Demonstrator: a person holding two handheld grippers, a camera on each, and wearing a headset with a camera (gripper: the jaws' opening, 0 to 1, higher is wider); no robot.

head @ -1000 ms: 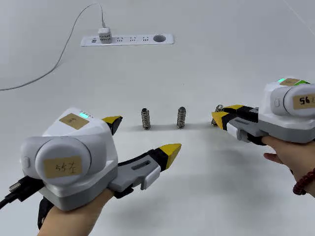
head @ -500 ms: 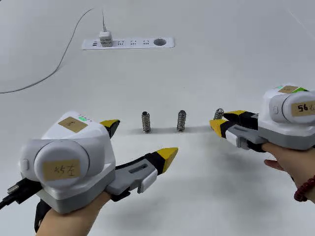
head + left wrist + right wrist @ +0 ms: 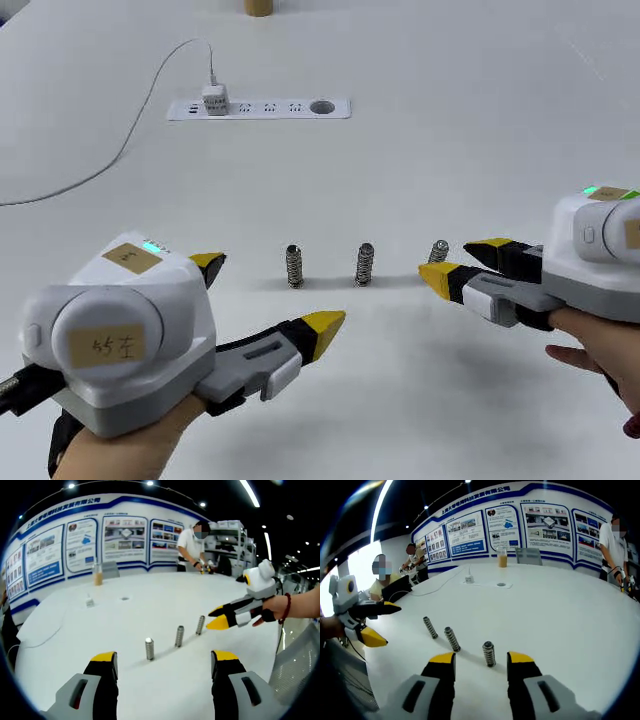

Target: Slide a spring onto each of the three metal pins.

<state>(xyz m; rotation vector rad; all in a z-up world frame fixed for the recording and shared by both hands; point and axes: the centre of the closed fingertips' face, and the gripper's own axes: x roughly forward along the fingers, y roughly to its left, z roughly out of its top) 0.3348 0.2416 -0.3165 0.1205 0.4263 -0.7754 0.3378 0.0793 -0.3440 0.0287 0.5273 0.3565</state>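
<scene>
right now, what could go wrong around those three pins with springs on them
The right gripper, fingers open, sits close to the rightmost pin; a sideways drift could tip it, since it seems to stand free on the table. The pins form a tight row, so a falling one might knock the middle pin.

**What your views leave out**

In the head view your right gripper [image 3: 463,262] runs off the right edge, with its body and your hand [image 3: 595,350] cut short. The right-hand spring [image 3: 438,250] stands just behind the near jaw, so its foot is hard to make out. Coils wrap each spring's core, so you cannot tell whether pins stand inside. The brown thing [image 3: 258,7] at the top edge is cropped to a stub. The white cable [image 3: 130,110] leaves by the left edge. The label [image 3: 105,345] on your left gripper [image 3: 267,293] is unreadable, and so is the poster [image 3: 124,539] print in the left gripper view.
</scene>
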